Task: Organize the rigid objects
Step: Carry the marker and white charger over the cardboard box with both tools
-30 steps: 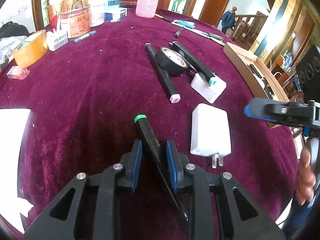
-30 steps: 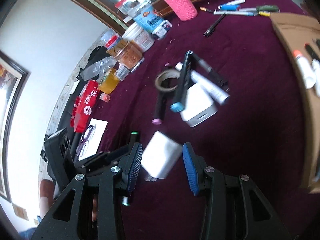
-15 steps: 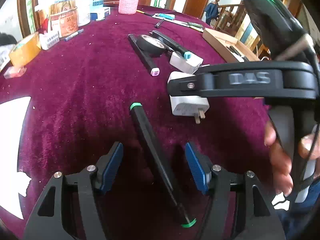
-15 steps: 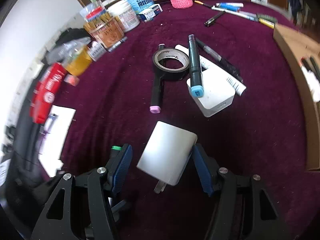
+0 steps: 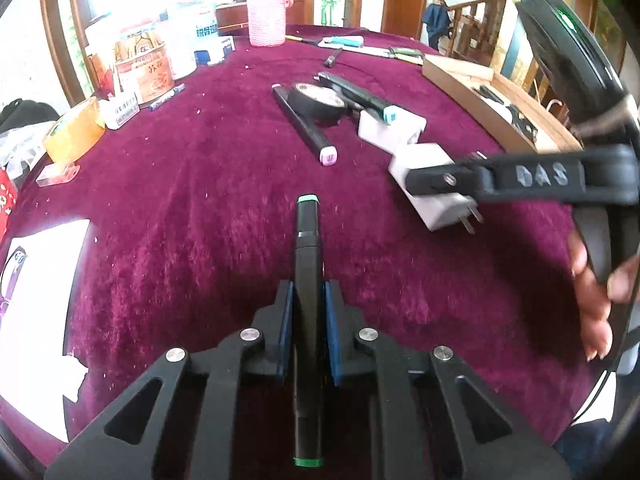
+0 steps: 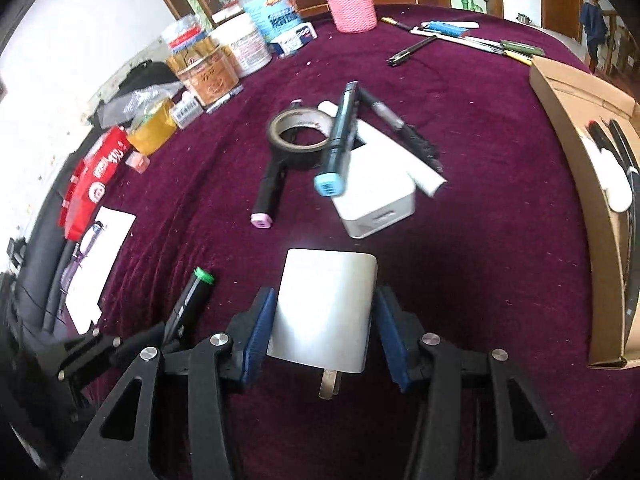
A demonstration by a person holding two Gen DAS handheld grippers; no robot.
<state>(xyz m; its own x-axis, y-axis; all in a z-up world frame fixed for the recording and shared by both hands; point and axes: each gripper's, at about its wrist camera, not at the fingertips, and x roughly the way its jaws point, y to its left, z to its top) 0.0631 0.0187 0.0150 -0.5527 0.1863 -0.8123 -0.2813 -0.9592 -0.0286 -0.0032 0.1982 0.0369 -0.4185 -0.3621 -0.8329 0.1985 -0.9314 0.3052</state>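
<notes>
The left gripper (image 5: 307, 322) has just closed: half a second ago its jaws stood apart around the green-capped marker (image 5: 307, 280), and now the blue pads clamp the barrel, which runs straight out ahead between them, low over the maroon tabletop (image 5: 180, 200). So the marker looks secured and ready to carry. To its right, the right gripper (image 6: 323, 320) has been closing on the white plug adapter (image 6: 326, 312); its pads now bracket the adapter's sides, apparently touching, prongs pointing back toward the wrist. Ahead of that gripper lie the tape roll (image 6: 301, 138), two more markers and a white charger block (image 6: 374, 196); the cardboard box (image 6: 576, 128) to its far right seems the likely destination.
</notes>
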